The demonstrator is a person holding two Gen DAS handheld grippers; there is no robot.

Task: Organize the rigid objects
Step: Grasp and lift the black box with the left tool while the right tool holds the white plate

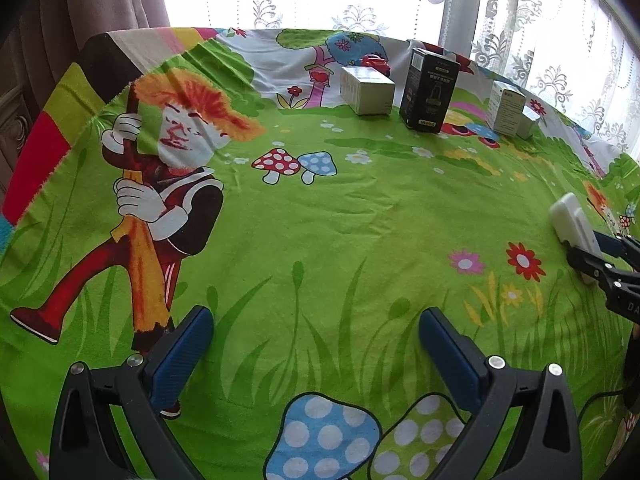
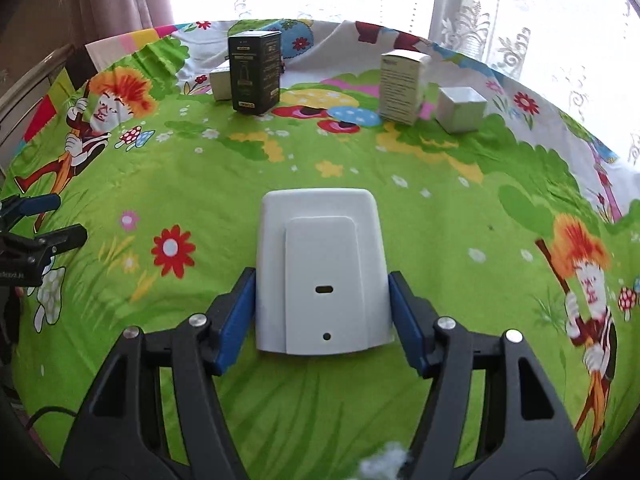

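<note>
Your right claw [image 2: 322, 312] has the white case [image 2: 320, 272] squarely between its blue pads [image 2: 236, 320], and the pads press on both of its long sides: you're gripping it, jaws about half spread. The case sticks out ahead of the fingertips, its flat back facing up with a raised panel, a small slot and a round hole. From the left wrist view the same case [image 1: 570, 220] pokes out of that claw [image 1: 588, 252] at the far right edge, above the green cloth [image 1: 320, 240].

Your left claw [image 1: 316, 344] hangs wide open over the cloth with nothing between its pads, only printed grass and mushrooms under it. In the right wrist view it shows at the left edge [image 2: 52, 220], well apart from the case.

At the far side of the tabletop stand the boxes: a black box [image 2: 256, 72] upright, with a yellow strip at its foot whose print is too small to read; a pale box [image 2: 222, 80] just behind it on the left; a tall white box [image 2: 402, 84] with fine print I can't make out; and a small white box [image 2: 460, 110] just beside that one. A red thing [image 1: 376, 62] peeks out behind the pale box [image 1: 368, 90] in the left view. No brand is legible anywhere.
</note>
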